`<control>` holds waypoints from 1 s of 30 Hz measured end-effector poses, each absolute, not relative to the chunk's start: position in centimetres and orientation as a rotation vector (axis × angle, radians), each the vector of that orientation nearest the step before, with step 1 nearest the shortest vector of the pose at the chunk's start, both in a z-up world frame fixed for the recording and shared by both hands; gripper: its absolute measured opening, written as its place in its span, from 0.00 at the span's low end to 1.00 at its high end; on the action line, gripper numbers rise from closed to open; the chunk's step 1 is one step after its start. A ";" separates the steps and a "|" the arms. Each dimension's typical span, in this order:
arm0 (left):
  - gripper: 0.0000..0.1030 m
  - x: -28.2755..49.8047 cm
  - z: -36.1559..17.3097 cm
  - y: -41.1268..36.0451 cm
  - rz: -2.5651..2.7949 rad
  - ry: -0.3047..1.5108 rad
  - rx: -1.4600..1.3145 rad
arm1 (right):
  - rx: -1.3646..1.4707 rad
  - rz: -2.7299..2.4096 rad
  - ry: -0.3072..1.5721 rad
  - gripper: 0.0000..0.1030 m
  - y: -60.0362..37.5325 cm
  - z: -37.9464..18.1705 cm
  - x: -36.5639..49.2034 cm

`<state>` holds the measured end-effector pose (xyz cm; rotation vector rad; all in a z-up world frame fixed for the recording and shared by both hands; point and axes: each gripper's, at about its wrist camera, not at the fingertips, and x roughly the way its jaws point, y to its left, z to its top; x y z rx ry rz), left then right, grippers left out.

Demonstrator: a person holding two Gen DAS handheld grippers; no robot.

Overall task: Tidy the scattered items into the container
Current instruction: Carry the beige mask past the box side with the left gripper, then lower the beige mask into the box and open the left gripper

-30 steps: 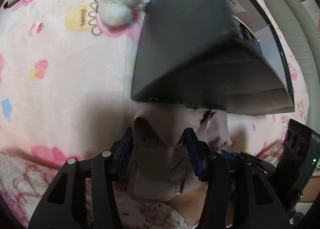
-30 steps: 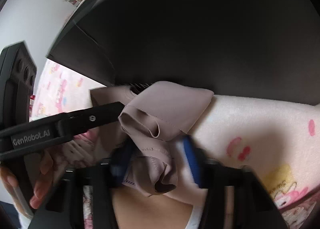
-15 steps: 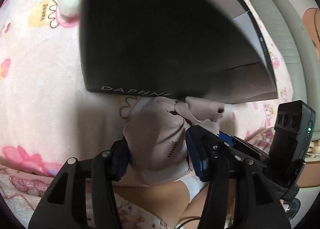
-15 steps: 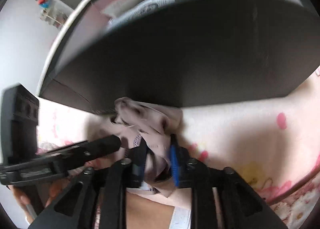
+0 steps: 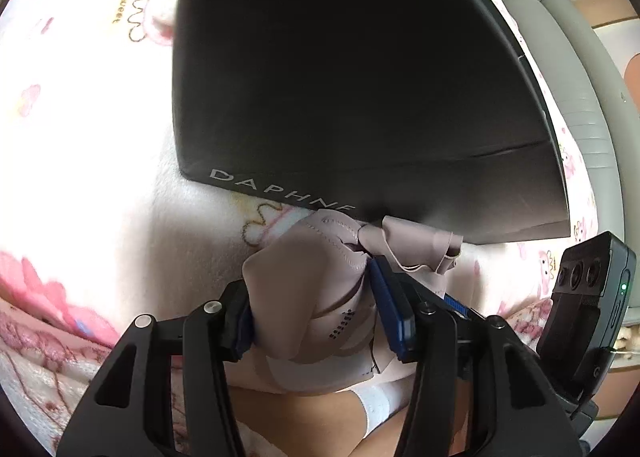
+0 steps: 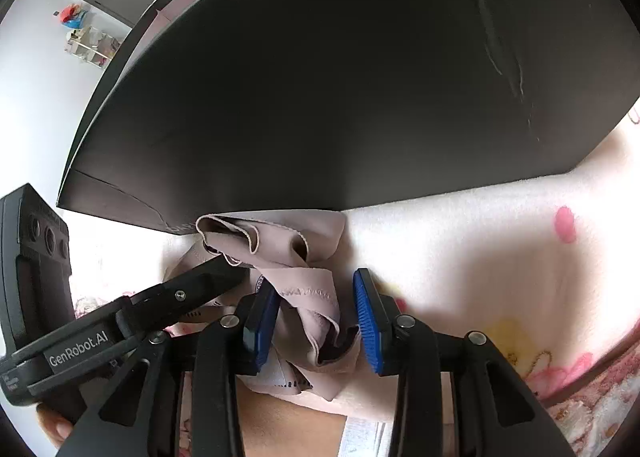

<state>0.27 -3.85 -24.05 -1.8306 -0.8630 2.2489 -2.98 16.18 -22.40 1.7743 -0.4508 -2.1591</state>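
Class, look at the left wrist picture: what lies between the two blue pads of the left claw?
A bunched beige garment fills the gap of the left claw, its pads pressing on it from both sides. The left wrist view shows this.

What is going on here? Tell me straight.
A person is working two handheld grippers on a crumpled beige garment, which lies on the pink blanket against the near wall of the dark box, not in it yet. The left gripper is clamped on the garment, and its jaws have just closed further. The right gripper has just been opening. Part of the cloth sits loosely between its jaws, with a gap at one pad.
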 end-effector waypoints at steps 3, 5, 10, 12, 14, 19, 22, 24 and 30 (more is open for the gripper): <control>0.25 0.5 -23.9 -3.2 2.288 -0.764 -1.869 | 1.738 -2.160 -0.437 0.32 16.1 -22.0 -2.6; 0.18 0.8 -23.5 -3.1 2.311 -0.727 -1.860 | 1.702 -2.160 -0.399 0.30 15.7 -21.6 -2.3; 0.06 2.7 -20.5 -3.6 2.409 -0.765 -1.755 | 1.596 -2.165 -0.253 0.08 14.2 -19.9 -0.9; 0.06 3.4 -18.4 -3.5 2.450 -0.766 -1.681 | 1.550 -2.186 -0.240 0.07 14.2 -18.6 -0.5; 0.05 3.7 -16.3 -3.1 2.457 -0.752 -1.614 | 1.494 -2.206 -0.248 0.07 14.7 -16.9 -0.3; 0.05 1.9 -11.4 -2.8 2.460 -0.729 -1.485 | 1.345 -2.241 -0.284 0.07 16.2 -11.4 -0.7; 0.05 -2.9 -9.1 -1.8 2.432 -0.752 -1.416 | 1.282 -2.251 -0.294 0.07 14.7 -9.2 -2.9; 0.05 -4.0 -6.5 -1.2 2.489 -0.700 -1.341 | 1.242 -2.265 -0.319 0.07 15.6 -7.9 -4.1; 0.05 -8.6 -1.5 -0.1 2.582 -0.612 -1.190 | 1.092 -2.309 -0.292 0.07 16.1 -2.9 -8.6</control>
